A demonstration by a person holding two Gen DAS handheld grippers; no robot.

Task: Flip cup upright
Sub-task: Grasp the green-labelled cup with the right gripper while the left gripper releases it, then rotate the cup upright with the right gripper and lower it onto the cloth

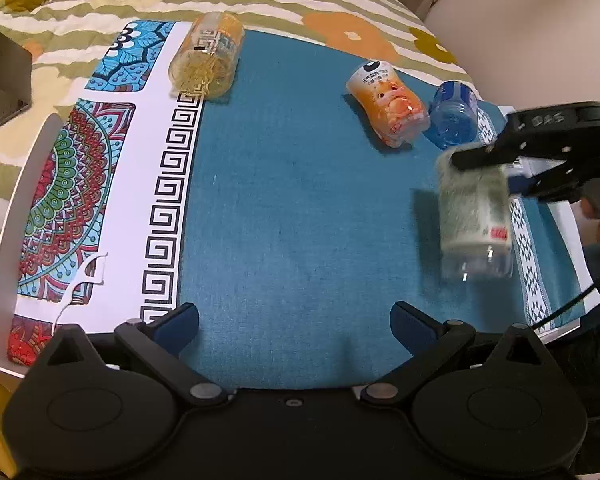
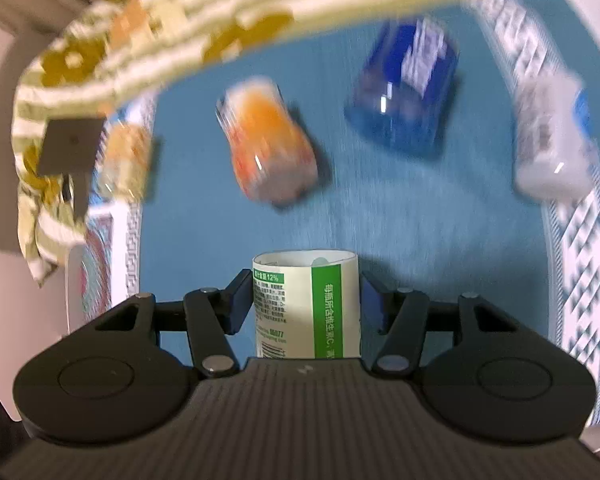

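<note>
My right gripper (image 2: 306, 300) is shut on a cup with a white and green label (image 2: 306, 304), its fingers pressing both sides. In the left wrist view the same cup (image 1: 476, 216) is blurred and held off the blue mat by the right gripper (image 1: 496, 172) at the right. My left gripper (image 1: 294, 324) is open and empty, low over the near edge of the mat. An orange cup (image 1: 390, 104), a blue cup (image 1: 454, 114) and a yellow cup (image 1: 206, 56) lie on their sides on the mat.
The blue mat (image 1: 300, 200) lies on a patterned white board (image 1: 112, 200) over a flowered bedspread (image 1: 260, 4). A white cup (image 2: 552, 140) lies on its side at the mat's right border. A dark box (image 1: 0, 80) sits at the far left.
</note>
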